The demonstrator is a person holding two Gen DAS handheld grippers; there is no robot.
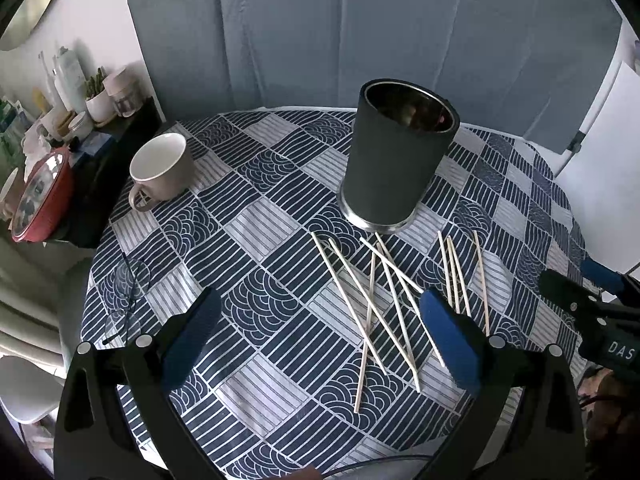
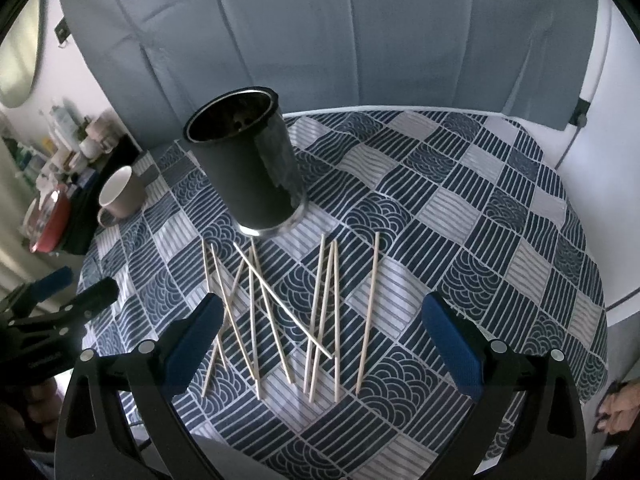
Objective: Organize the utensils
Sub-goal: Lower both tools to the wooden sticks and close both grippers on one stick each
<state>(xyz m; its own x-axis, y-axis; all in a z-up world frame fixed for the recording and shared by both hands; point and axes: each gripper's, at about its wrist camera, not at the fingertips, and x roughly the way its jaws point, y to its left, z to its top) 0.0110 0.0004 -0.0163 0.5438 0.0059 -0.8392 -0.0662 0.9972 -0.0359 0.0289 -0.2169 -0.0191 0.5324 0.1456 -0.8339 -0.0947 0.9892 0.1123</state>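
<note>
On a round table covered by a blue and white patterned cloth, the whole work area is laid out, with a grey backdrop hung behind it. Near the middle of the table a tall dark holder is stood upright; nothing can be seen standing up out of it, though its interior is too dark to be read fully. A beige mug is set well apart from it, toward the cluttered shelf at the side. Just in front of the holder, the chopsticks are scattered flat on the cloth, several crossed over one another and one lying apart at the outer edge. A pair of glasses is also left on the cloth.

The task is judged barely begun: every visible stick remains to be gathered and placed in the holder.

The left gripper is held low above the near edge, its fingers spread wide and nothing held between them. The right gripper is poised likewise over the scattered sticks, jaws wide apart and empty.
</note>
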